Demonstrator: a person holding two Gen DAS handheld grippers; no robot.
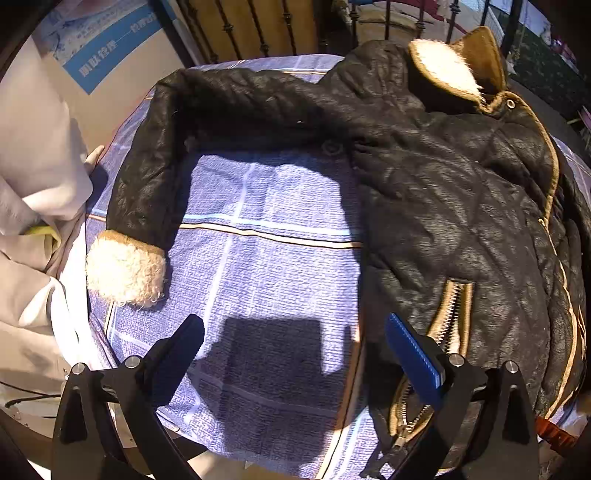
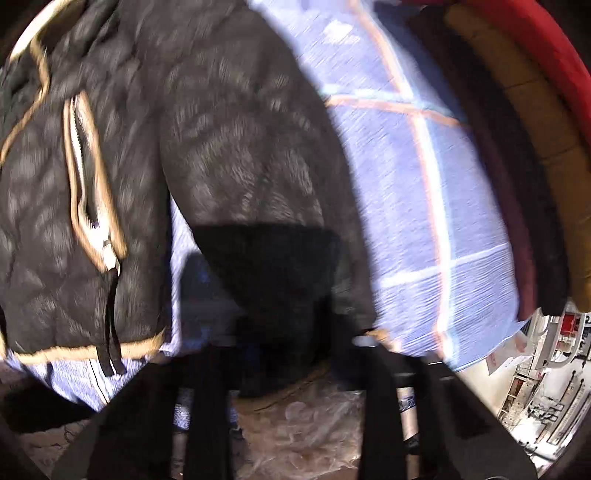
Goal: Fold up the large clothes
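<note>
Blue checked cloth [image 1: 266,258] covers the round table, with thin white and tan lines crossing it. On the cloth lies one black padded jacket [image 1: 454,206], spread out flat. It has tan edging and a tan zipped pocket [image 1: 452,317]. One long sleeve [image 1: 221,99] reaches out across the cloth and bends down to a fluffy cream cuff [image 1: 125,269]. The hood [image 1: 458,70] has cream fluff inside too.

The left gripper [image 1: 295,354] hangs over the bare cloth with its two fingers spread wide. Nothing is between them. Its blue pad [image 1: 413,354] is just beside the jacket's edge, near the zip.

The right gripper [image 2: 273,369] is blurry and dark at the bottom of its view. Its fingers are pulled close together right at the end of the other sleeve [image 2: 258,155], and dark fabric seems to be between them, but I cannot tell for sure that it is pinched.

At the left side of the table stands a person in a pale coat [image 1: 33,184]. Behind the table is a dark metal railing [image 1: 258,26].
</note>
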